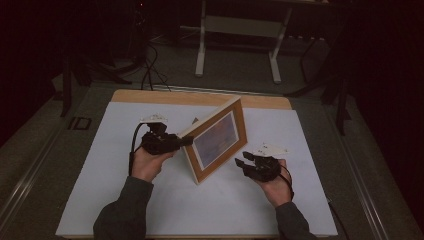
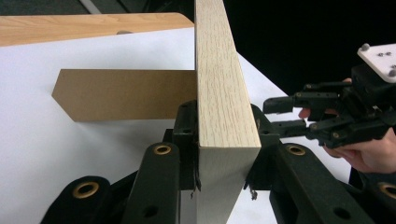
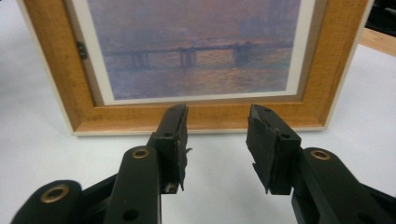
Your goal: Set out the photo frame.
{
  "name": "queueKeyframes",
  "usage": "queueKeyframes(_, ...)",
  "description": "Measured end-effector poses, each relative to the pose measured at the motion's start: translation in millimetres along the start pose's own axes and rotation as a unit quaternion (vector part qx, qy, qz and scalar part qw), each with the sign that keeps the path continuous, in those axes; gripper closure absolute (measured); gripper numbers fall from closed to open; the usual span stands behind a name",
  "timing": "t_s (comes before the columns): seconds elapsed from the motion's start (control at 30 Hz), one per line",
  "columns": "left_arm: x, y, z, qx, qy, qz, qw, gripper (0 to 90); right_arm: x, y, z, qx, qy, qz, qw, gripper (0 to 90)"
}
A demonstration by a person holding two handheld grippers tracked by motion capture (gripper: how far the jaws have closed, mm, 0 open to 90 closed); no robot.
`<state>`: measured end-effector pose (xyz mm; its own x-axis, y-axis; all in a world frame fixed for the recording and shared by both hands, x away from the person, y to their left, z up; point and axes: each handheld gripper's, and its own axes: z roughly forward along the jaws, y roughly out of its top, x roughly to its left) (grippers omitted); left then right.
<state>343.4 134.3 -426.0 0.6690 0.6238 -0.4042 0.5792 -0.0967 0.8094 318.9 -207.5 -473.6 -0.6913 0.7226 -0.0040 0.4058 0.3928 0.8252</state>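
Tongs in my left hand (image 1: 187,141) are clamped on the pale side edge of the picture frame (image 1: 216,140), one jaw on each face of it, as the left gripper view shows close up (image 2: 223,140). My right tongs (image 1: 243,162) stand apart and grip nothing; in the right gripper view (image 3: 217,140) their two jaws point at the frame's lower wooden border (image 3: 201,119) without touching it. The frame stands upright on its bottom edge near the middle of the white surface (image 1: 150,210), its printed side turned toward my right hand. Behind the frame, its brown back stand (image 2: 121,93) juts out toward the far left of the surface. A strip of bare wood (image 1: 150,96) runs along the surface's far edge.
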Motion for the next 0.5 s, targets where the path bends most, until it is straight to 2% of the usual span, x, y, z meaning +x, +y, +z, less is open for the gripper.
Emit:
queueKeyframes(0.13, 0.9, -0.1, -0.6, 0.002, -0.009, 0.008, 0.9999, 71.4, -3.1, 1.6, -2.4, -0.004, -0.005, 0.005, 1.0, 56.1)
queueKeyframes(0.27, 0.2, -0.4, -0.6, 0.003, -0.023, 0.024, 0.9995, 71.4, -6.6, 5.1, -4.5, -0.008, -0.009, 0.007, 0.9999, 55.4)
queueKeyframes(0.5, 1.3, -0.7, -0.4, 0.005, -0.04, 0.032, 0.9987, 71.4, -14.8, 10.9, -9.4, -0.014, -0.023, 0.013, 0.9996, 54.6)
